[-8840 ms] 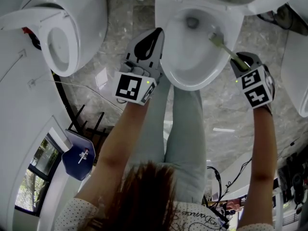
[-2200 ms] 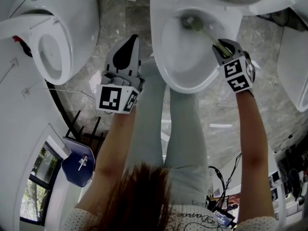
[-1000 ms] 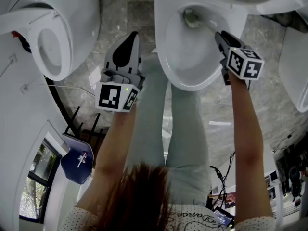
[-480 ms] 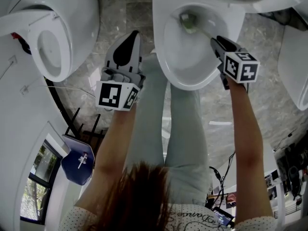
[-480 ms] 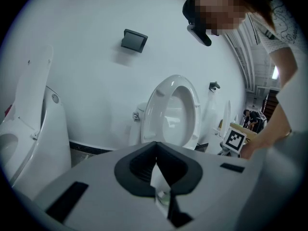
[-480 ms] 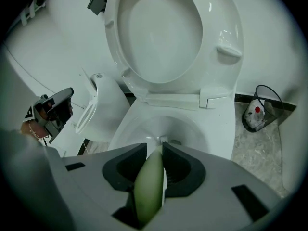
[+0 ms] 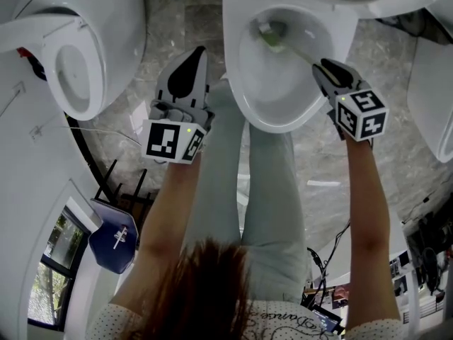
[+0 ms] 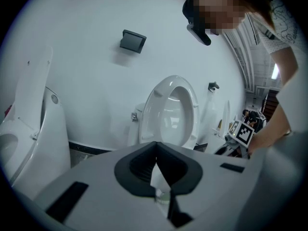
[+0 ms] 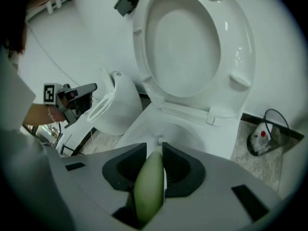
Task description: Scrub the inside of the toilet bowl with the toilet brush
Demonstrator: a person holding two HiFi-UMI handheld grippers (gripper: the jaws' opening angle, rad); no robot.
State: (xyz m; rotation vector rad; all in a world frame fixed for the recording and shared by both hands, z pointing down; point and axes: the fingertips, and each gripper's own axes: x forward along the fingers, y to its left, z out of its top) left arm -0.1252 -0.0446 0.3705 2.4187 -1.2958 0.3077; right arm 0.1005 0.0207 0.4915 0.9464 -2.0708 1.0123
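The white toilet bowl (image 7: pixel 283 105) lies at the top middle of the head view, its seat and lid (image 9: pixel 190 42) raised. The green toilet brush (image 7: pixel 272 35) has its head deep in the bowl near the drain. My right gripper (image 7: pixel 327 68) is shut on the brush's green handle (image 9: pixel 149 186) at the bowl's right rim. My left gripper (image 7: pixel 185 76) hangs shut and empty over the floor, just left of the bowl. In the left gripper view its jaws (image 8: pixel 156 170) meet with nothing between them.
A second toilet (image 7: pixel 78 41) with its seat down stands at the left. A white fixture (image 7: pixel 435 98) sits at the right edge. The person's legs (image 7: pixel 248 183) stand right before the bowl. A red-and-white object with a cable (image 9: pixel 262 138) lies on the marble floor (image 7: pixel 177 20).
The brush head has swept left and slightly up across the bowl's far end. My right gripper has shifted a little down and right along the rim. The left gripper has stayed put.
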